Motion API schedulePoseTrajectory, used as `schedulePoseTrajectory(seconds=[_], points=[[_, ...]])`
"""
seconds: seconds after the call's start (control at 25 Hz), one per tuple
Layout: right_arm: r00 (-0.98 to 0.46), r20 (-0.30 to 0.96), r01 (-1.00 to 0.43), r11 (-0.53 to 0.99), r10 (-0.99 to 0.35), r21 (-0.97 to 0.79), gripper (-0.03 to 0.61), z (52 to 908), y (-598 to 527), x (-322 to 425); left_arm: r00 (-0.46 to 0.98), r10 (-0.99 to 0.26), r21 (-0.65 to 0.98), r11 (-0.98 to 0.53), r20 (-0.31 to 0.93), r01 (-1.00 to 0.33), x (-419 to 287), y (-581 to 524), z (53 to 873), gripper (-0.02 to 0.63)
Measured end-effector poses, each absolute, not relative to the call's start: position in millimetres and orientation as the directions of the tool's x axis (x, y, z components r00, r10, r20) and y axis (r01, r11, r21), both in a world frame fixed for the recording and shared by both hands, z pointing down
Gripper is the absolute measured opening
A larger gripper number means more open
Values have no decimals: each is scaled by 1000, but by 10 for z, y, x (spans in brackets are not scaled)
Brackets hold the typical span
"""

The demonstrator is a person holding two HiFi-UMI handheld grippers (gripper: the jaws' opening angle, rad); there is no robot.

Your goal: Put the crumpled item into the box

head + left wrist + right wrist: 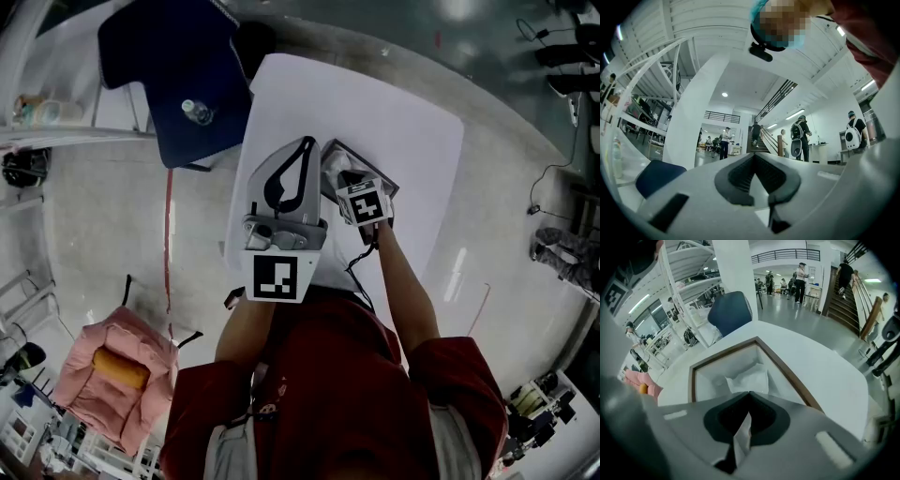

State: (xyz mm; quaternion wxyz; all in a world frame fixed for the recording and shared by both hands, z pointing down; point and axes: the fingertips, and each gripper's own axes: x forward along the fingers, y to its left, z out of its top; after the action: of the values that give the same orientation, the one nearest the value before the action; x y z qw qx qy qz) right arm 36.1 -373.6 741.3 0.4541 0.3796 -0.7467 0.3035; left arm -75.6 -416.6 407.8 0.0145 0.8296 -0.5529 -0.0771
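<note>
White tabletop (412,131) fills the head view. Left gripper view: our grey left gripper (753,157) is closed, empty, idle. Right gripper view: our grey right gripper (749,395) pinches white crumpled paper (747,378) at twelve o'clock over the brown-rimmed box (787,373), probably for release.

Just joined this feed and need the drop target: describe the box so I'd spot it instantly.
On the white table, below the right hand-held gripper, sits an open box. Its thin brown rim and crumpled white paper inside set it apart from the plain tabletop.
</note>
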Motion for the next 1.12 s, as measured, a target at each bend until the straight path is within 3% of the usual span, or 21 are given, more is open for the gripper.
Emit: schedulePoseTrajectory(seconds=[0.64,1.12], points=[[-275,944,-836,531,-184,-140,6,7606,-3706,376,364,-926,113,-374,-101,-921,-788,-4197,4143,3],[-292,926,-855,499,-241,-139,55,7493,-3707,413,369,-923,96,-379,-110,-920,-753,-4113,4059,3]])
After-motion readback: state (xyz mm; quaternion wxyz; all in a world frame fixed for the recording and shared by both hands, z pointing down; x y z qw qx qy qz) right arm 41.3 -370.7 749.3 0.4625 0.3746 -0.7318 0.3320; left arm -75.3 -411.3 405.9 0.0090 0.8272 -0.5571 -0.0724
